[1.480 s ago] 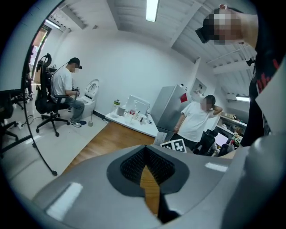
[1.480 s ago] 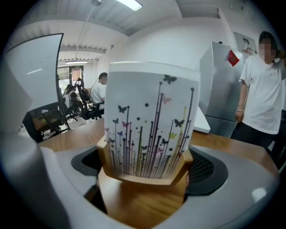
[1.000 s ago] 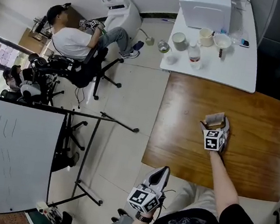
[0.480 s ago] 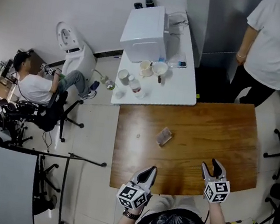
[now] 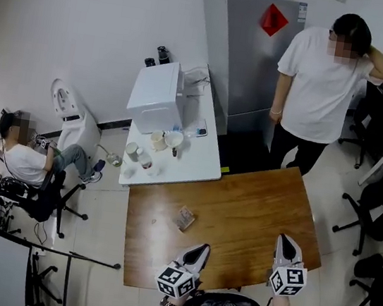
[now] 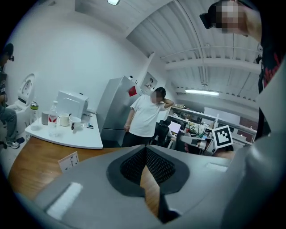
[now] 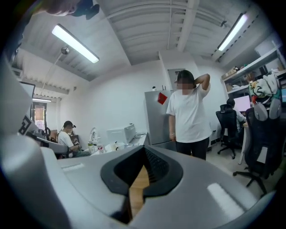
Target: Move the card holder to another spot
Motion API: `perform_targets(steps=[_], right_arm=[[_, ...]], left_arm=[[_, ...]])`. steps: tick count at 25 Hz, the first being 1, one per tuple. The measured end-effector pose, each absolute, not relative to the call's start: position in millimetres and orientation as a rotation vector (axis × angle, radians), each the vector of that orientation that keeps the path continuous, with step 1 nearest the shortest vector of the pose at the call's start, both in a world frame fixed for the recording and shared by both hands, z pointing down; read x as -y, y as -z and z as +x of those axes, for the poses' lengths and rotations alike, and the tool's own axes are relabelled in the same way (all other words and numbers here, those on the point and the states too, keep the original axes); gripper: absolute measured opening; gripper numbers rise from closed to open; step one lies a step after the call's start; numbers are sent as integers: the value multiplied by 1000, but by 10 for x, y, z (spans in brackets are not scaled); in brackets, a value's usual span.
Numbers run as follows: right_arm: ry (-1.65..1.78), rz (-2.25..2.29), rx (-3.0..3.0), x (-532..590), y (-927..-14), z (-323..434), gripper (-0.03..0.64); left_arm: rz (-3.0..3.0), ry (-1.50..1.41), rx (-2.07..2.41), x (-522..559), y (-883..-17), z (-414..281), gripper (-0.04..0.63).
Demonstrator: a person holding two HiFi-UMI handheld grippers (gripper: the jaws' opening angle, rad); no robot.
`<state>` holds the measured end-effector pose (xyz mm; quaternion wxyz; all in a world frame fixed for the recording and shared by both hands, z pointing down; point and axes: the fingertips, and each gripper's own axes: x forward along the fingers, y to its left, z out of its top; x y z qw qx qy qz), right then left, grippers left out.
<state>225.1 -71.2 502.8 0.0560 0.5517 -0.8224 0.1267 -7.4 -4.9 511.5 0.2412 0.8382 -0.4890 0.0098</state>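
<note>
Card holder [image 5: 184, 217]: let go since a second ago, stands alone left of centre on wooden surface [image 5: 254, 208].
Right claw [image 5: 286, 243]: drawn back to near edge, pressed together, empty.
Left claw [image 5: 199, 251]: pressed together, empty.
Holder's print illegible.

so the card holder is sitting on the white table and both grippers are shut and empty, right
Not quite. The head view shows the card holder on the wooden table, not on the white table. The rest is right: the left gripper and the right gripper are both shut and empty.
</note>
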Motion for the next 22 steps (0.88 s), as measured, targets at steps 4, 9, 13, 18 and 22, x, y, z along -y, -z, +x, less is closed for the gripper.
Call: perform_targets(steps=[4, 9, 13, 18, 22], right_arm=[[-374, 1714, 2464, 667, -5060, 2279, 14], [-377, 1536, 2537, 599, -5111, 1983, 14], [-343, 1523, 2573, 636, -5045, 1914, 14], [-254, 1535, 2503, 648, -5081, 1948, 14], [-222, 1550, 2474, 801, -5052, 1984, 14]], left_arm=[[2325, -59, 1320, 55, -5119, -70, 0], [2309, -67, 1324, 30, -5146, -146, 0], [2306, -80, 1314, -18, -5193, -128, 0], [2290, -81, 1317, -53, -5256, -146, 0], [2296, -56, 1330, 61, -5235, -162, 0]])
